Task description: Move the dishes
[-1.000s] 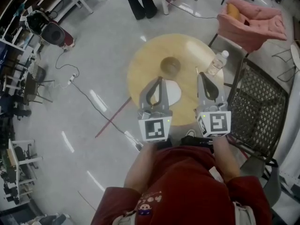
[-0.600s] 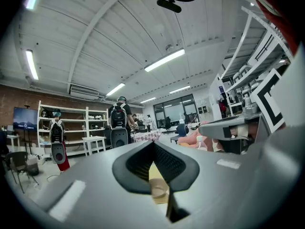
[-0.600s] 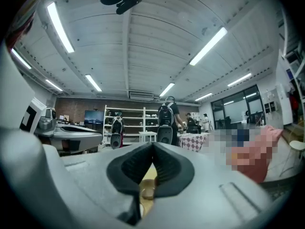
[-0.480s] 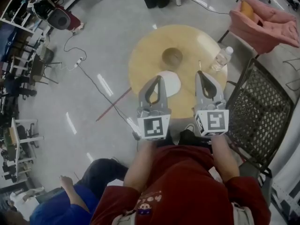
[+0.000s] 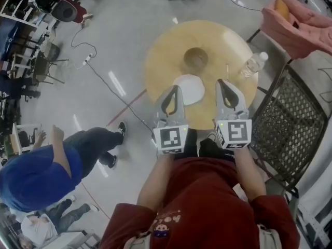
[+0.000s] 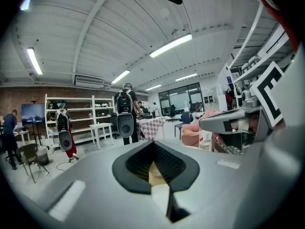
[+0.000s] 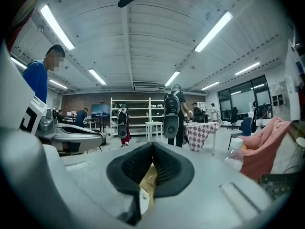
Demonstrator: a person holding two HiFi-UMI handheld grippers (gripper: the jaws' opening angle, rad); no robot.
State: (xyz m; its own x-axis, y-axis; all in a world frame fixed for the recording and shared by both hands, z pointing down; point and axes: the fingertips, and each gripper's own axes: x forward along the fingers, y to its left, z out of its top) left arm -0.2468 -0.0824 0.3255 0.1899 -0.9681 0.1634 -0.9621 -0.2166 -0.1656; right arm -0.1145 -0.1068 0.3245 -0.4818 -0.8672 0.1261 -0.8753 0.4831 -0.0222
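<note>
In the head view a round wooden table (image 5: 228,40) carries a wooden bowl (image 5: 195,58) near its middle and a white plate (image 5: 190,87) nearer to me. My left gripper (image 5: 175,88) is shut and empty, its tip over the plate's near left edge. The right gripper (image 5: 221,82) is shut too and holds nothing; it sits over the table just right of the plate. Both point roughly level across the table. In the left gripper view the shut jaws (image 6: 153,143) hide most of the table; the right gripper view (image 7: 152,145) shows the same.
A clear water bottle (image 5: 254,64) stands at the table's right edge. Right of me is a black mesh chair (image 5: 288,123), and a pink armchair (image 5: 298,27) sits behind it. A person in blue (image 5: 36,175) bends at lower left. A cable (image 5: 104,90) runs across the floor.
Both grippers have sunk and tipped toward the table, still side by side. The person in blue has come further into view at lower left.
</note>
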